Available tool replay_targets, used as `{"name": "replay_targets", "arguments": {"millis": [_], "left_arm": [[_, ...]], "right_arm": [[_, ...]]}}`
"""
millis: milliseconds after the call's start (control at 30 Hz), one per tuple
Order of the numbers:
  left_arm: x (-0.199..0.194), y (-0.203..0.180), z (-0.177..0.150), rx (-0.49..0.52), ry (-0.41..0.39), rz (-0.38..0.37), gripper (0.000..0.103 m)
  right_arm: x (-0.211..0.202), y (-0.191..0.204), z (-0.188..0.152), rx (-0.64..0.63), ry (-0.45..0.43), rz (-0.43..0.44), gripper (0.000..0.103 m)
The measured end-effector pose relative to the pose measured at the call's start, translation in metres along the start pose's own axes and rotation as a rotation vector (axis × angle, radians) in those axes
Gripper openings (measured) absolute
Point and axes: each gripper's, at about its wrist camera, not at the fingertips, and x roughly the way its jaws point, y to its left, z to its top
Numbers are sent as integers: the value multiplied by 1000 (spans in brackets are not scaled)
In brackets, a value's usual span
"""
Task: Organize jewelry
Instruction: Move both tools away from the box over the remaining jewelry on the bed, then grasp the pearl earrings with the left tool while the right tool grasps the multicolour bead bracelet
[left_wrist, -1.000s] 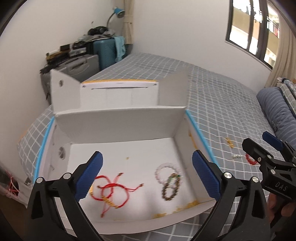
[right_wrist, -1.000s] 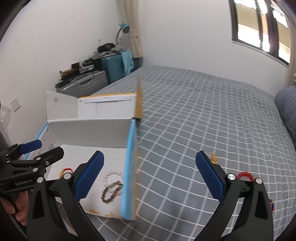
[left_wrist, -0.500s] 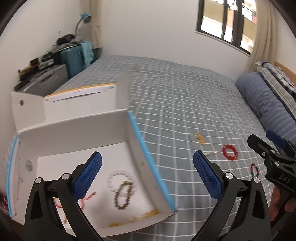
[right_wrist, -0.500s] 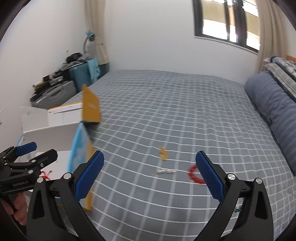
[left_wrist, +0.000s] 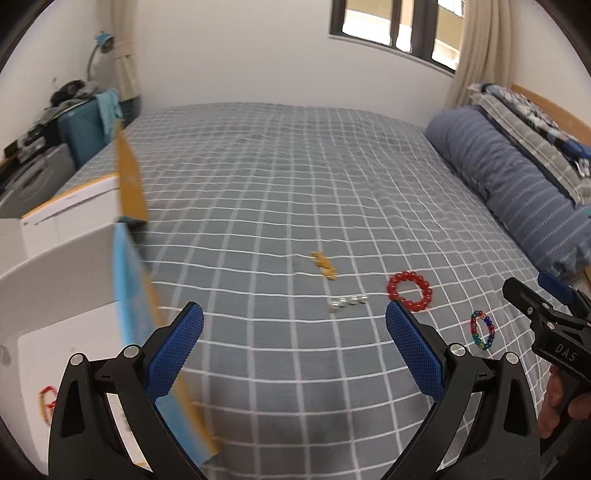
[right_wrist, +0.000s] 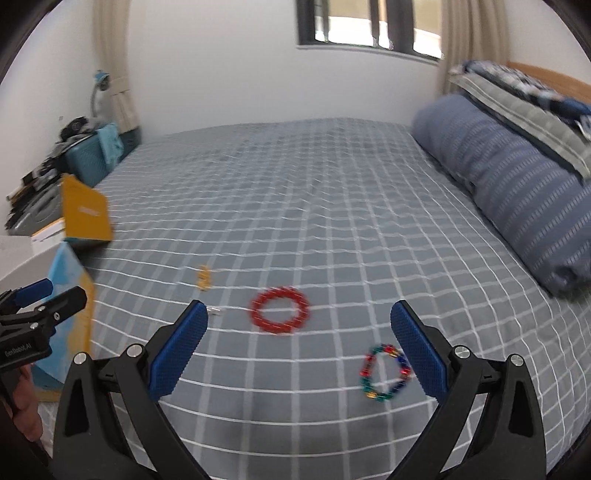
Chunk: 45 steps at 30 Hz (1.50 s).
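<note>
Grey checked bedding (left_wrist: 295, 177) fills both views now, where a second ago the white cardboard box (left_wrist: 55, 258) and the strings and bracelets already inside it filled the left camera. Both grippers have swung right, away from the box and toward the loose pieces, so I judge one drop-off finished and the next pick-up starting.

That box now sits at the left edge of the left view, its blue-trimmed wall (left_wrist: 129, 295) close beside the left gripper (left_wrist: 295, 350); any move back that way has to clear this rim. To the right a rolled blue striped quilt (right_wrist: 517, 192) bounds the bed, well apart from the jewelry. Between them the sheet lies flat and open.

A red bead bracelet (right_wrist: 279, 310) lies ahead of the right gripper (right_wrist: 299, 350), between its spread fingers and beyond them. A multicoloured bracelet (right_wrist: 384, 371) lies nearer, just beside the right fingertip. Farther left are a small orange piece (left_wrist: 325, 266) and a short row of pale beads (left_wrist: 347, 303).

Both pairs of fingers stand wide apart and empty.
</note>
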Motion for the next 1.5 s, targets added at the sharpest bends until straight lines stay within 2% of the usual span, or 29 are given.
{"name": "replay_targets", "arguments": {"millis": [367,733,867,1033,1133,1333,1500], "left_arm": [[87,-41,-11,42,49,-73,97],[141,-51,-19,54,71,-80,97],[154,-51,-21,63,75,-57,97],[165,-49,-23,57,100,-60,96],[168,-49,-24,55,110,-48,83],[168,-50,-26,68,113,-50,61],[168,-52,-27,89,121,-54,38]], "right_arm": [[49,-73,-42,95,77,-84,95],[83,-92,-64,111,137,-122,95],[91,-93,-70,117,158,-120,95],[98,-95,-76,127,186,-103,87],[100,-94,-78,127,198,-101,82],[102,-90,-78,112,209,-94,63],[103,-88,-77,100,212,-93,48]]}}
